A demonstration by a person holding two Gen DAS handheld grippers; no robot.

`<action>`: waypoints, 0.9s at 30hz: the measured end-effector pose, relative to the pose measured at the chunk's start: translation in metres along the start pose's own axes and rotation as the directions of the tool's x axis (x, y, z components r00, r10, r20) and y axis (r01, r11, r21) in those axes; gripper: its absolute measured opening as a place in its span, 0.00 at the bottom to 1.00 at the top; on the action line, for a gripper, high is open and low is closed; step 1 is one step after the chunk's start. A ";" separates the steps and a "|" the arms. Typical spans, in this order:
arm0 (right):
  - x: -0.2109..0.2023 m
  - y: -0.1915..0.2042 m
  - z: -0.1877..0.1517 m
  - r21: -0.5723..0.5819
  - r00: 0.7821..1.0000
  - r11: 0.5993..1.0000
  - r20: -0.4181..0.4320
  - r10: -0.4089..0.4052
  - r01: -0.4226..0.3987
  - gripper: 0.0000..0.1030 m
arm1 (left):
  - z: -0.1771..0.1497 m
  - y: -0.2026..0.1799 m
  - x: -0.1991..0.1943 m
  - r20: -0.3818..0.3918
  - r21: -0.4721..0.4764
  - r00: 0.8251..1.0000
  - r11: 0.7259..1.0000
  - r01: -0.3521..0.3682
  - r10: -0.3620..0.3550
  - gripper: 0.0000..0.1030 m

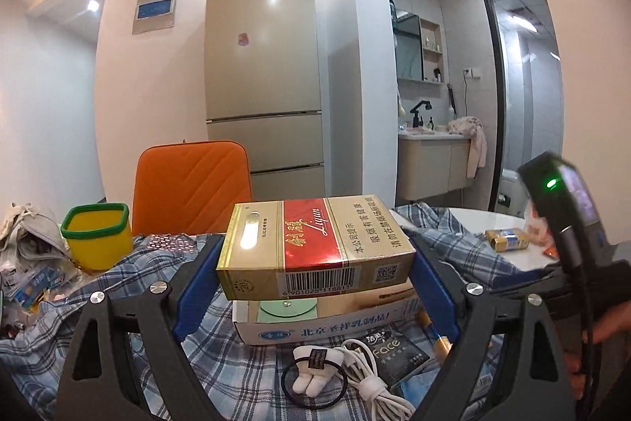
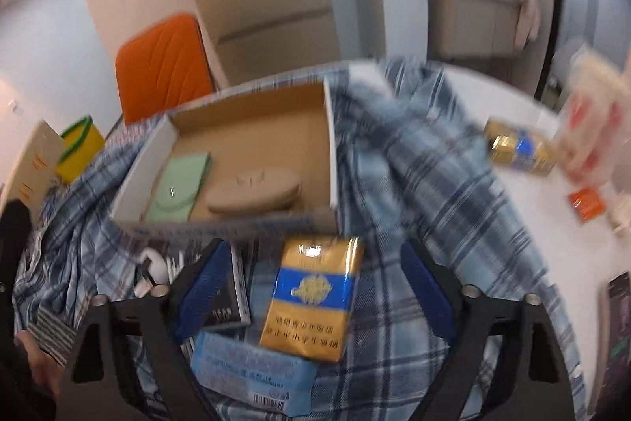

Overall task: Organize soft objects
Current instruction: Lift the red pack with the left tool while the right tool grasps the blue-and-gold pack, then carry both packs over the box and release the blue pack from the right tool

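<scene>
My left gripper is shut on a gold and red cigarette pack and holds it above the cardboard box. The box rests on a blue plaid shirt and holds a green pouch and a beige oval case. My right gripper is open above a gold and blue cigarette pack that lies on the shirt in front of the box. A blue tissue pack lies below it.
A white hair tie, a white cable and a black Face sachet lie on the shirt. A yellow bin, an orange chair, another gold pack and an orange packet stand around.
</scene>
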State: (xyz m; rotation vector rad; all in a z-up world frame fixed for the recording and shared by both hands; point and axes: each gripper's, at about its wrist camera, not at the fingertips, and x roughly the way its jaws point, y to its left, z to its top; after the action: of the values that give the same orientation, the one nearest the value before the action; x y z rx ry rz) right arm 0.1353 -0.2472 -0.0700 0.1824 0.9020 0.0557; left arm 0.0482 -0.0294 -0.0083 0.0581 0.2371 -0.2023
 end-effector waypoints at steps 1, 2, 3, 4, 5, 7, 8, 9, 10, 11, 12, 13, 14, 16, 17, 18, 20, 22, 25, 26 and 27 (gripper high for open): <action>0.007 -0.001 -0.001 0.004 0.999 1.000 -0.033 0.010 -0.010 0.78 | 0.000 0.000 -0.001 0.003 0.003 1.000 1.000 -0.003 0.003 0.86; 0.013 -0.001 -0.003 0.006 0.998 1.000 -0.066 0.024 -0.024 0.76 | 0.000 -0.002 -0.001 0.003 0.005 1.000 1.000 -0.003 0.003 0.86; 0.019 0.001 -0.005 0.000 0.996 1.000 -0.088 0.030 -0.030 0.75 | 0.000 -0.003 0.000 0.000 0.008 1.000 1.000 -0.003 0.003 0.86; 0.021 0.002 -0.008 -0.008 0.995 1.000 -0.099 0.029 -0.030 0.72 | 0.000 -0.002 0.000 -0.004 0.009 1.000 1.000 -0.004 0.004 0.86; 0.024 0.005 -0.011 -0.022 0.993 0.999 -0.112 0.027 -0.030 0.71 | 0.000 -0.002 0.001 -0.007 0.007 1.000 1.000 -0.006 0.006 0.86; 0.028 0.012 -0.015 -0.057 0.992 0.998 -0.125 0.006 -0.013 0.69 | 0.002 0.000 0.003 -0.010 -0.001 1.000 1.000 -0.007 0.007 0.86; 0.030 0.015 -0.017 -0.074 0.992 0.997 -0.125 -0.006 -0.003 0.68 | 0.002 0.000 0.005 -0.014 -0.004 1.000 1.000 -0.007 0.007 0.86; 0.030 0.017 -0.017 -0.082 0.992 0.997 -0.125 -0.010 0.000 0.66 | 0.002 0.000 0.006 -0.018 -0.007 1.000 1.000 -0.007 0.007 0.86; 0.031 0.018 -0.018 -0.088 0.992 0.996 -0.126 -0.014 0.003 0.65 | 0.002 0.001 0.007 -0.021 -0.008 1.000 1.000 -0.007 0.007 0.86; 0.033 0.019 -0.019 -0.091 0.991 0.996 -0.130 -0.020 0.008 0.63 | 0.002 0.001 0.007 -0.022 -0.009 1.000 1.000 -0.008 0.007 0.86; 0.033 0.019 -0.019 -0.091 0.991 0.996 -0.135 -0.021 0.009 0.62 | 0.002 0.001 0.007 -0.021 -0.009 1.000 1.000 -0.008 0.008 0.86; 0.035 0.019 -0.018 -0.092 0.990 0.996 -0.141 -0.024 0.011 0.62 | 0.003 0.001 0.007 -0.020 -0.009 1.000 1.000 -0.008 0.008 0.86; 0.036 0.019 -0.018 -0.092 0.989 0.996 -0.146 -0.027 0.014 0.62 | 0.001 0.001 0.006 -0.020 -0.007 1.000 1.000 -0.008 0.008 0.86; 0.038 0.020 -0.019 -0.097 0.988 0.995 -0.150 -0.032 0.017 0.62 | 0.001 0.001 0.006 -0.022 -0.006 1.000 1.000 -0.011 0.011 0.86; 0.038 0.020 -0.019 -0.101 0.988 0.995 -0.148 -0.033 0.019 0.61 | 0.002 0.001 0.007 -0.024 -0.006 1.000 1.000 -0.013 0.013 0.86; 0.037 0.020 -0.019 -0.104 0.988 0.994 -0.148 -0.035 0.019 0.61 | 0.002 0.001 0.008 -0.029 -0.007 0.999 1.000 -0.017 0.017 0.86; 0.039 0.020 -0.018 -0.110 0.987 0.994 -0.157 -0.036 0.019 0.61 | 0.001 0.001 0.010 -0.038 -0.010 0.999 1.000 -0.025 0.024 0.86; 0.044 0.019 -0.018 -0.111 0.984 0.994 -0.175 -0.037 0.018 0.61 | 0.001 0.002 0.011 -0.044 -0.017 0.999 1.000 -0.023 0.022 0.86; 0.041 0.020 -0.018 -0.110 0.986 0.994 -0.164 -0.033 0.015 0.56 | 0.002 0.003 0.012 -0.044 -0.019 0.999 1.000 -0.024 0.023 0.86; 0.039 0.020 -0.018 -0.110 0.987 0.994 -0.154 -0.034 0.017 0.55 | 0.001 0.002 0.011 -0.042 -0.018 0.999 1.000 -0.025 0.024 0.86; 0.035 0.020 -0.018 -0.112 0.990 0.994 -0.135 -0.030 0.015 0.55 | 0.001 0.002 0.009 -0.037 -0.017 0.999 1.000 -0.026 0.025 0.86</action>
State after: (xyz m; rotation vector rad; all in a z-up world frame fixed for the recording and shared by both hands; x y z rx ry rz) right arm 0.1435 -0.2202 -0.1047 0.0658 1.0346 0.0977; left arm 0.0579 -0.0293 -0.0090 0.0474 0.2747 -0.1737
